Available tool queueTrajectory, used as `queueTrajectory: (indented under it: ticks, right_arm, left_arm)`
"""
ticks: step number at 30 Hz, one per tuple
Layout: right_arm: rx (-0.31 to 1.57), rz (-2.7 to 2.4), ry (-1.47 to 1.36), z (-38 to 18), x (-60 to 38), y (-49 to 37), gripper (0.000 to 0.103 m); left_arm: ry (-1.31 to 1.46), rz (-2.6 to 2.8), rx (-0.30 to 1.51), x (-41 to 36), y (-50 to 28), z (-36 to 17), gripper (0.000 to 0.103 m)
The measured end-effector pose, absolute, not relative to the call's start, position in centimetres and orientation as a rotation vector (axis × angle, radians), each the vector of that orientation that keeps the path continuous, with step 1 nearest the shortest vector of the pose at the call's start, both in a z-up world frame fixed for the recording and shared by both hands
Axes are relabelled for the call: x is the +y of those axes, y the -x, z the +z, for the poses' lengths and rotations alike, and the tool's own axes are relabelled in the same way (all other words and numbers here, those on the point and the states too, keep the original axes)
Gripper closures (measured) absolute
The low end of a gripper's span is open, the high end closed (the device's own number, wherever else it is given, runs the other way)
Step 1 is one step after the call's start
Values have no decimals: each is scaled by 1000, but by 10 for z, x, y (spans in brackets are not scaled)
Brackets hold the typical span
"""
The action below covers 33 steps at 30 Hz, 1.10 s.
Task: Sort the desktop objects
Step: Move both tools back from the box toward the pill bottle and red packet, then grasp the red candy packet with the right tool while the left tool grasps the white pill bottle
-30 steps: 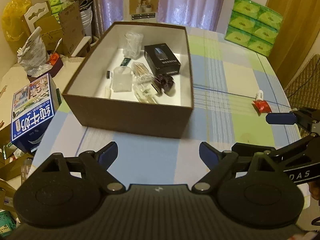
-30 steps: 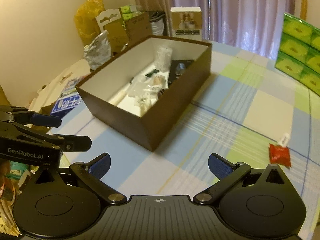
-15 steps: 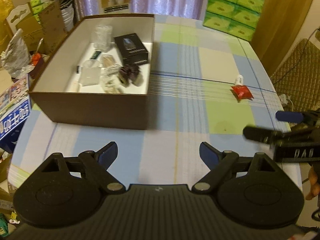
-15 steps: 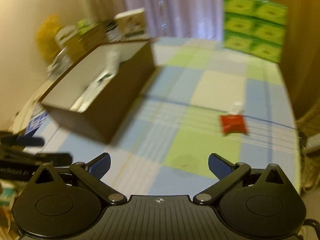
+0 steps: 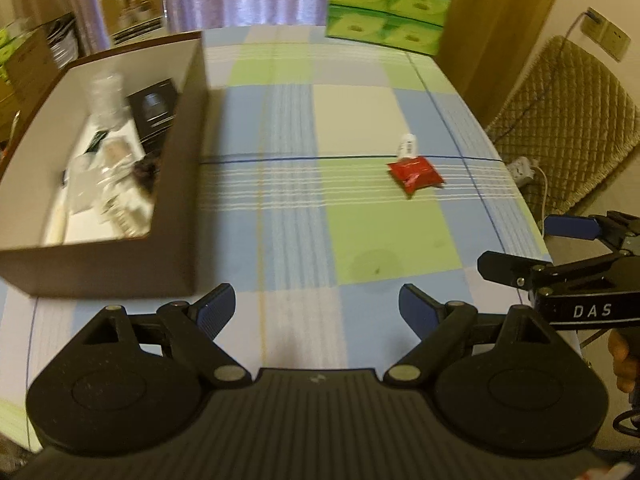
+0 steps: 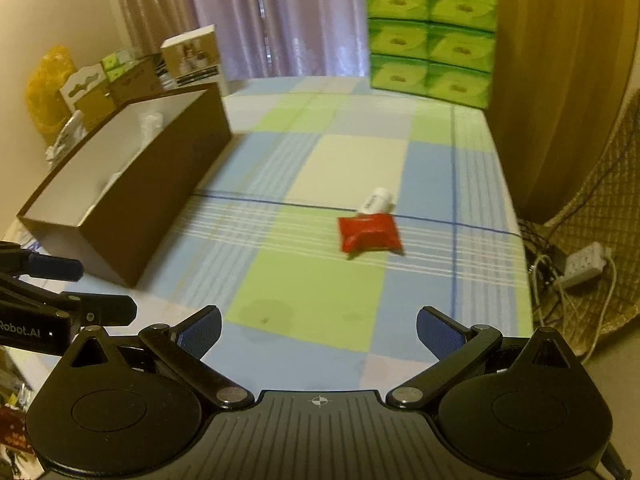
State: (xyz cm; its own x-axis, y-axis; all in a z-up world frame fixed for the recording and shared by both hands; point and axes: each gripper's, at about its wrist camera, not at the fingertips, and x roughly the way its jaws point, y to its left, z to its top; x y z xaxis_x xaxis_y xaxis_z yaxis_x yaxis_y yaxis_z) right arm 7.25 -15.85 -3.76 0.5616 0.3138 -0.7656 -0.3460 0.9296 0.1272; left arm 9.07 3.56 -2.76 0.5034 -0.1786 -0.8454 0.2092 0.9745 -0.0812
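Observation:
A red packet (image 5: pixel 416 175) (image 6: pixel 369 233) lies on the checked tablecloth with a small white tube (image 5: pixel 406 146) (image 6: pixel 375 199) touching its far side. A brown box (image 5: pixel 120 264) (image 6: pixel 160 184) with white inside holds several small items, at the left of both views. My left gripper (image 5: pixel 316 308) is open and empty near the table's front edge, beside the box. My right gripper (image 6: pixel 318 330) is open and empty too, facing the packet from the near side; its fingers (image 5: pixel 568 226) also show at the right edge of the left wrist view.
Stacked green tissue packs (image 6: pixel 430 40) stand at the table's far end, beside a small carton (image 6: pixel 192 58). A quilted chair (image 5: pixel 568 128) and a power strip (image 6: pixel 584 264) with cables are off the table's right edge. Boxes and bags crowd the left side.
Both grippers have swung to the right, away from the box and toward the red packet, which now sits nearer the middle of both views. Both stayed open.

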Motion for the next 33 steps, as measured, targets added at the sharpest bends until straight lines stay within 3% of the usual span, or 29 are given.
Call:
queueTrajectory:
  ticks: [17,26,33]
  right_arm:
    - [877,318,3,-67,-183,-135,3]
    - [899,354,-14,-88,-178,-180,21]
    - [934,367,-3,-106,-170,-209,28]
  left_arm:
    - [-107,-304,1044,-18,-183,-67,18]
    - [-131,-283,1081,-23,-229,-90,18]
    - [-152,-258,1119,-21,-259,-108,18]
